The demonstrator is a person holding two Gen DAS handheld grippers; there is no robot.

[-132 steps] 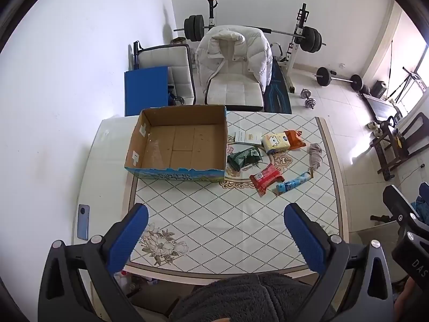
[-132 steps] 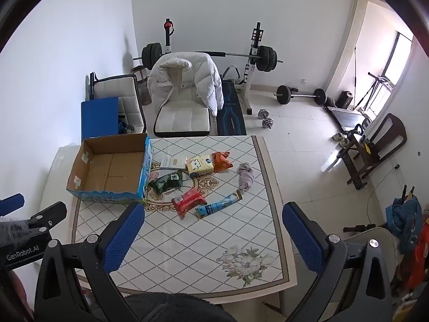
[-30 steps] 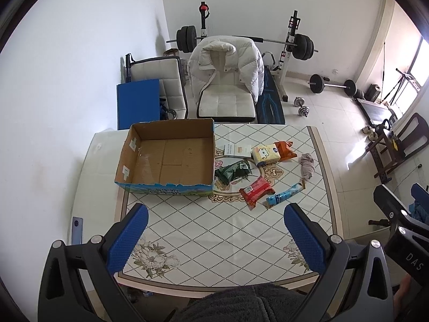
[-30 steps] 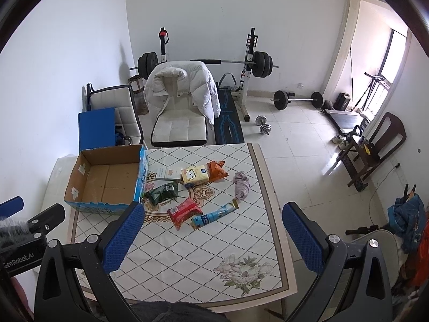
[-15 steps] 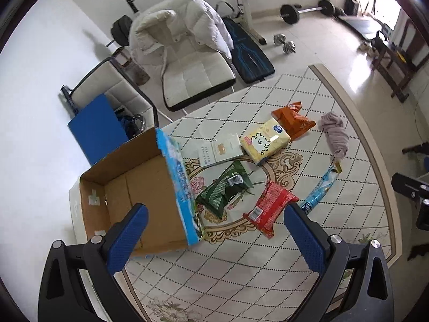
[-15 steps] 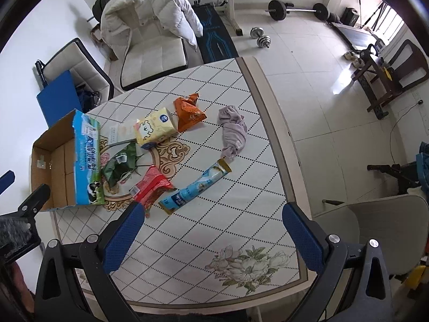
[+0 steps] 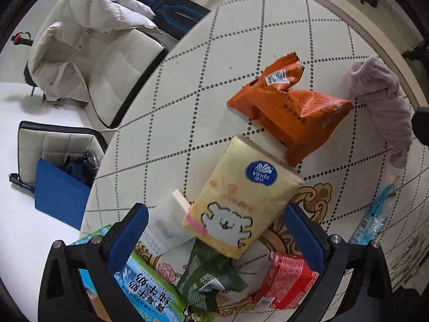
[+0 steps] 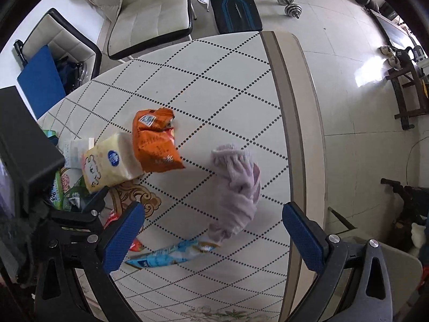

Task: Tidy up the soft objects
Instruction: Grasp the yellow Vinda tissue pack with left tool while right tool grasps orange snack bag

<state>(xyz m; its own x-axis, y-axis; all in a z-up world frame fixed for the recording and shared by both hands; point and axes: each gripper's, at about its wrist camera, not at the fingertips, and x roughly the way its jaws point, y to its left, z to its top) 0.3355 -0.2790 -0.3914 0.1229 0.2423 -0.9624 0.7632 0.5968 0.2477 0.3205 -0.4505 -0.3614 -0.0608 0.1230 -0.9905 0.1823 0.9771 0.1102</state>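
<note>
My left gripper (image 7: 215,230) is open just above a yellow tissue pack (image 7: 241,201) that lies between its fingers. An orange snack bag (image 7: 292,110) lies beyond it, with green (image 7: 209,273) and red (image 7: 287,281) packets near the fingers. My right gripper (image 8: 213,229) is open above a crumpled lilac cloth (image 8: 237,187) and a blue tube packet (image 8: 171,255). The tissue pack (image 8: 110,165) and orange bag (image 8: 155,142) lie to its left.
The cardboard box's printed wall (image 7: 144,287) is at the lower left. A thin white booklet (image 7: 163,225) lies under the tissue pack. The table edge (image 8: 292,123) runs along the right. A chair with a white jacket (image 7: 88,35) stands beyond the table.
Both grippers have dropped down close to the table. The left one has come over the tissue pack, the right one over the lilac cloth. The objects have not moved.
</note>
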